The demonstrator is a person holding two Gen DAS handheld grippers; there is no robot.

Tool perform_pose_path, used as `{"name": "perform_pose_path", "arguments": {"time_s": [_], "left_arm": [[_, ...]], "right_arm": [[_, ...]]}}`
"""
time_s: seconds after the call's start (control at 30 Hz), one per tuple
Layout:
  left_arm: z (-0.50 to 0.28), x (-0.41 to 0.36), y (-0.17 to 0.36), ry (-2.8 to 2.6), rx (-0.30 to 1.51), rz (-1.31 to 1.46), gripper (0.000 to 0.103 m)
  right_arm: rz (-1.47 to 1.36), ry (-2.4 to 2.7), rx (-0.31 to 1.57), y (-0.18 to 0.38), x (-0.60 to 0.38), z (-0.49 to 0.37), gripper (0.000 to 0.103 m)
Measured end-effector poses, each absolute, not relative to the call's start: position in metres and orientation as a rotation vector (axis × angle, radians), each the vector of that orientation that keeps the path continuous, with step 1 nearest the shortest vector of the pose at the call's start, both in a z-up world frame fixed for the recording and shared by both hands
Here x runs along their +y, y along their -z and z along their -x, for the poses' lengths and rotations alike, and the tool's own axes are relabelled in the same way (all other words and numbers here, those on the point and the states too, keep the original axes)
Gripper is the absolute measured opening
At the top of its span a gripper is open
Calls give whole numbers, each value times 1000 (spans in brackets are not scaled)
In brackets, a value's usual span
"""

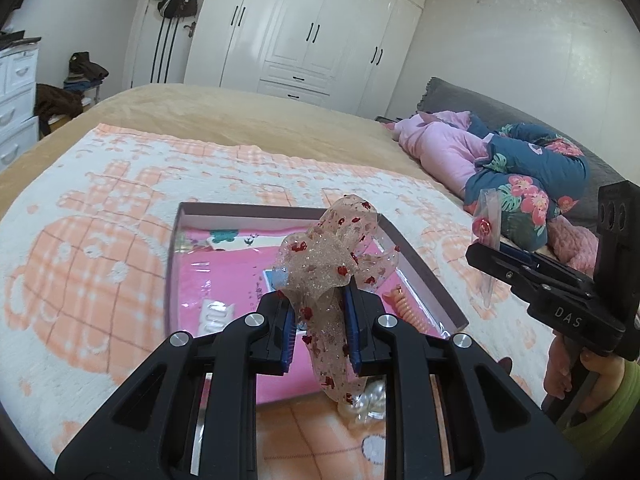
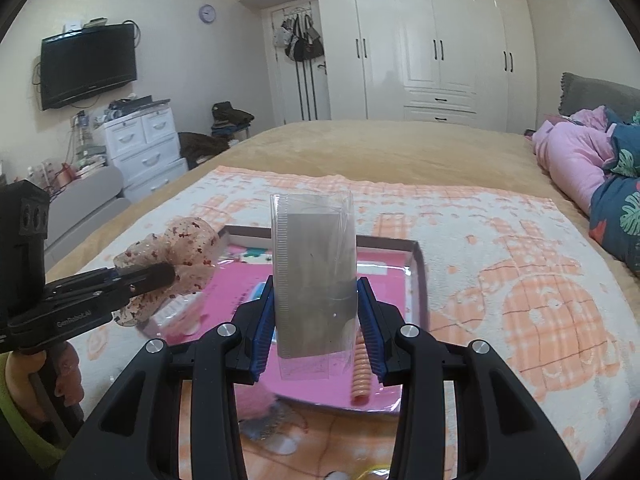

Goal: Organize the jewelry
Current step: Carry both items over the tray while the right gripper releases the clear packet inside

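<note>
My left gripper [image 1: 318, 312] is shut on a sheer glittery bow [image 1: 336, 248] with red dots, held above a shallow pink-lined tray [image 1: 248, 210]. An orange spiral hair tie [image 1: 404, 312] lies along the tray's right side. To the right, my right gripper [image 1: 492, 254] holds a clear packet [image 1: 486, 224]. In the right wrist view, the right gripper [image 2: 316, 304] is shut on that clear packet [image 2: 314, 272], which has a grey card inside and stands upright over the tray [image 2: 384, 243]. The left gripper [image 2: 168, 274] with the bow [image 2: 176, 256] is at the left. The spiral tie [image 2: 360, 372] lies below.
The tray rests on a white and orange towel [image 1: 100, 248] spread over a tan bed cover [image 1: 240, 120]. A pearly piece [image 1: 370, 398] lies on the towel under the left gripper. A heap of pink and blue floral bedding [image 1: 520, 168] lies at the right. White drawers [image 2: 140, 140] stand beside the bed.
</note>
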State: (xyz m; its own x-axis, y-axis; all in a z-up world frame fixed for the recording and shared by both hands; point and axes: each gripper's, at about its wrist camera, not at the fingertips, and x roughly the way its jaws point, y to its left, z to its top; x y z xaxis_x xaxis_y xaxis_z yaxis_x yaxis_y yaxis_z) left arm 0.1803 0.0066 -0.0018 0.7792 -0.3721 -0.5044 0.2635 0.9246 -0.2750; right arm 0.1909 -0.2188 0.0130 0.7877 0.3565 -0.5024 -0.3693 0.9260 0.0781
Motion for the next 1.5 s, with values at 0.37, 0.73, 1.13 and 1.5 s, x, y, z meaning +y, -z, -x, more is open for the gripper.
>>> {"name": "perform_pose_path", "arguments": {"time_s": [0.37, 0.73, 1.13, 1.5], "left_arm": [[-211, -17, 27, 352, 655, 168, 13], [-225, -24, 47, 357, 718, 154, 14], [-231, -27, 57, 359, 752, 154, 14], [-232, -28, 57, 354, 761, 160, 17]], "right_arm": [[24, -317, 648, 26, -235, -226, 37], [42, -281, 749, 58, -235, -241, 37], [27, -274, 798, 67, -236, -247, 39], [16, -285, 725, 49, -240, -225, 49]]}}
